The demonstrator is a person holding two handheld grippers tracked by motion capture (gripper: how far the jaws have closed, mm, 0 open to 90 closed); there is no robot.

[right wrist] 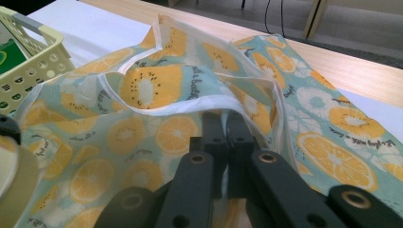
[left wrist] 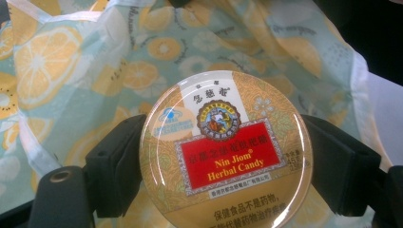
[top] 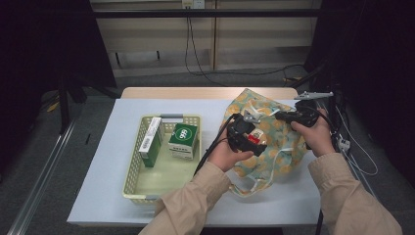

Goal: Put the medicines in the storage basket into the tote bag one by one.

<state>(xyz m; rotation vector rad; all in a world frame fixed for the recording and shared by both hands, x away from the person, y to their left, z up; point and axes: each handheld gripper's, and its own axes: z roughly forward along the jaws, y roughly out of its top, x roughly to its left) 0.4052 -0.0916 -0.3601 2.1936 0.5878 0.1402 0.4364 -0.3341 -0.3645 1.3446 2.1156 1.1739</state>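
candy tin (left wrist: 225,154) clamped between left fingers (left wrist: 114,166), over bag (left wrist: 71,71)

A wooden table (top: 205,92) with a white cover (top: 112,171) stands on a grey floor (top: 44,161). Behind it is a pale wall (top: 156,34) with black cables (top: 193,54) hanging down. The sides are dark.

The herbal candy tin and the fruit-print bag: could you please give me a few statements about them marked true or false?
1. The left gripper clamps the round candy tin. True.
2. The right gripper stands wide open. False: it is shut on the fruit-print bag, pinching its rim.
3. The tin lies in the basket. False: it is over the bag.
4. Two green boxes stand in the basket. True.
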